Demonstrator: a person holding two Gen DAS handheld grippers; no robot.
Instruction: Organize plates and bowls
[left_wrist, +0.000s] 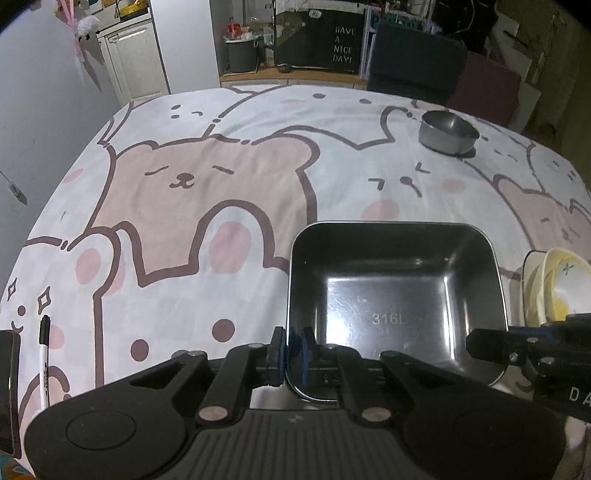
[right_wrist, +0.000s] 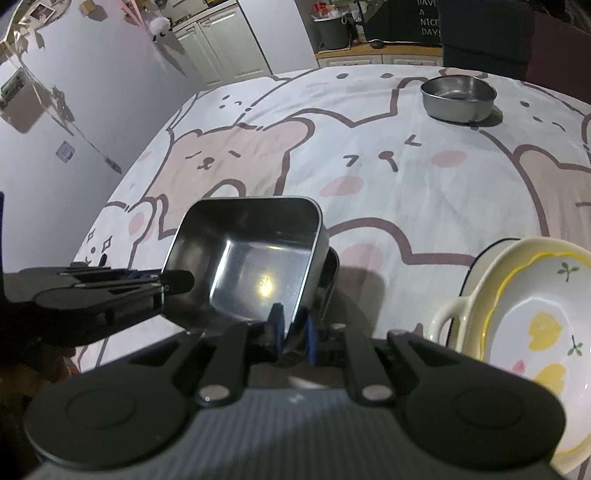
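Steel dominates our view: a square steel tray (left_wrist: 395, 295) stamped "316L" sits near the front edge of the table (left_wrist: 221, 166), which is covered in a bear-print cloth. We note both grippers on it. Our left gripper (left_wrist: 291, 354) has its jaws nearly closed, clamped over the tray's near-left rim, one pad inside and one outside. Our right gripper (right_wrist: 293, 332) is likewise pinched tight on the rim at the tray's right corner. From the right wrist view the tray is tilted, its left side higher, and a second dark steel piece (right_wrist: 330, 273) shows beneath its right edge; we cannot tell what that is. The tray holds nothing.

To the right, just beside the tray, stands a stack of cream ceramic dishes (right_wrist: 524, 325): a yellow-rimmed bowl with leaf and fruit print nested in a handled dish. A round steel bowl (left_wrist: 448, 133) rests far back on the right, well apart. A marker pen (left_wrist: 44, 358) lies at the table's left edge.
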